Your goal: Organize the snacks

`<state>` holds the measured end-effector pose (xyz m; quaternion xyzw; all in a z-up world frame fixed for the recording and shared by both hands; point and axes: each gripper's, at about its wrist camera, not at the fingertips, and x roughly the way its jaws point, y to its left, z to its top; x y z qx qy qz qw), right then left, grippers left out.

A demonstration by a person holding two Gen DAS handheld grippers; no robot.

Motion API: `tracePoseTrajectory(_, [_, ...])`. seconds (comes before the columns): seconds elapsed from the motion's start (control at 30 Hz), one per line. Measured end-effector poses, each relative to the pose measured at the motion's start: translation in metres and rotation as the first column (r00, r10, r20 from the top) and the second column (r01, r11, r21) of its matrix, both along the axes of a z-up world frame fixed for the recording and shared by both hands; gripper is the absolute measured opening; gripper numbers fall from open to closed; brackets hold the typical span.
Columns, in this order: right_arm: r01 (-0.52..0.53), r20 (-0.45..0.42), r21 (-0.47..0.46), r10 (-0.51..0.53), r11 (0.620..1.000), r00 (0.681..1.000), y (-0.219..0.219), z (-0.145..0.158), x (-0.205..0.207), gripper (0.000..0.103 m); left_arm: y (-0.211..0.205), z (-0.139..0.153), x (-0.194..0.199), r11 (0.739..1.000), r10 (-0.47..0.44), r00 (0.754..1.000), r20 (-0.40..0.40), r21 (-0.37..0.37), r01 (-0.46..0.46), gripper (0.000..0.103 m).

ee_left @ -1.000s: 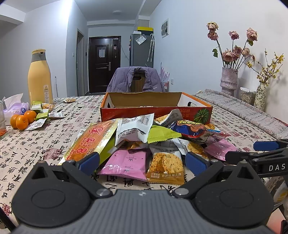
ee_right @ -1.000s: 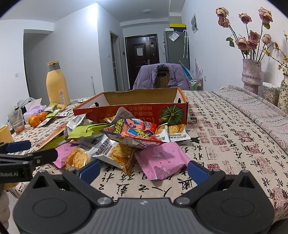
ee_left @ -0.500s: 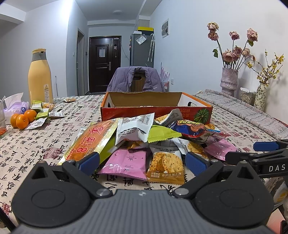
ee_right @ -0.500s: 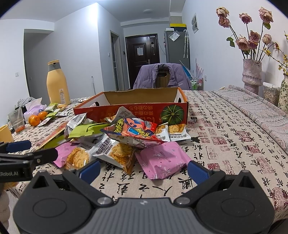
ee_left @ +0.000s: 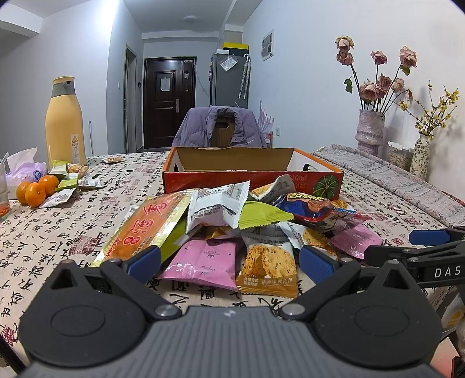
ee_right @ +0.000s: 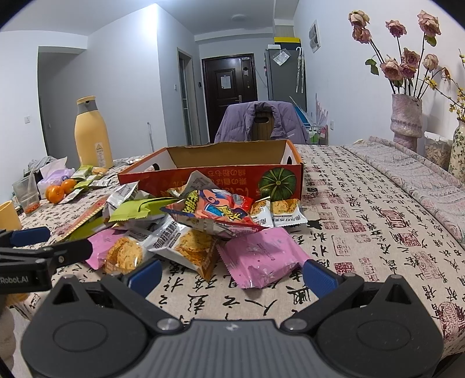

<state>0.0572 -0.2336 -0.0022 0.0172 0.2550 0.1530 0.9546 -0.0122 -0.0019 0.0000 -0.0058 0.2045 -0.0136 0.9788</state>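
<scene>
Hovering low at the table edge, the left gripper [ee_left: 229, 260] and right gripper [ee_right: 231, 274] both stand spread wide, grasping nothing. Just ahead of them the heap of snack packets [ee_left: 232, 229] lies on the calligraphy-print tablecloth [ee_right: 363, 232], touching the front wall of the orange pumpkin-print cardboard box [ee_left: 252, 177]

pale walls [ee_left: 305, 96] and a white ceiling with a round lamp [ee_left: 190, 19]. a dark door [ee_left: 170, 100] stands at the end of a hallway, a grey fridge [ee_left: 229, 78] just right of it. a chair [ee_right: 263, 123] draped with a purple jacket [ee_left: 197, 128] sits at the table's far edge. the table [ee_right: 377, 221] wears a cloth printed with calligraphy. light is cool and even.
</scene>
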Motion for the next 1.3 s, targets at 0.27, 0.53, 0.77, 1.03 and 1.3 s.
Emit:
tracePoseTrajectory(0.27, [0.010,-0.015,-0.025,-0.011,1.000,1.000,-0.005,-0.005,0.008,0.103,0.003,-0.002,0.003,1.000,0.002,1.000,-0.010,-0.019,-0.002,0.103])
tracePoseTrajectory(0.53, [0.002,-0.033,-0.116,-0.006,0.993,0.999,-0.013,-0.011,0.031,0.099,0.006,-0.004,0.008,1.000,0.010,1.000,-0.025,-0.025,-0.011,0.103])
tracePoseTrajectory(0.77, [-0.071,-0.076,-0.171,0.058,0.983,0.995,-0.011,-0.016,0.069,0.095,0.007,-0.005,0.011,1.000,0.016,0.999,-0.034,-0.021,-0.016,0.103])
tracePoseTrajectory(1.03, [-0.143,-0.121,-0.167,0.123,0.976,0.985,-0.004,-0.027,0.094,0.083,0.010,-0.006,0.015,0.999,0.025,0.999,-0.041,-0.020,-0.026,0.103])
tracePoseTrajectory(1.3, [-0.139,-0.098,-0.162,0.124,0.977,0.987,-0.010,-0.027,0.080,0.066,0.013,-0.009,0.019,0.999,0.025,0.998,-0.061,-0.035,-0.027,0.103])
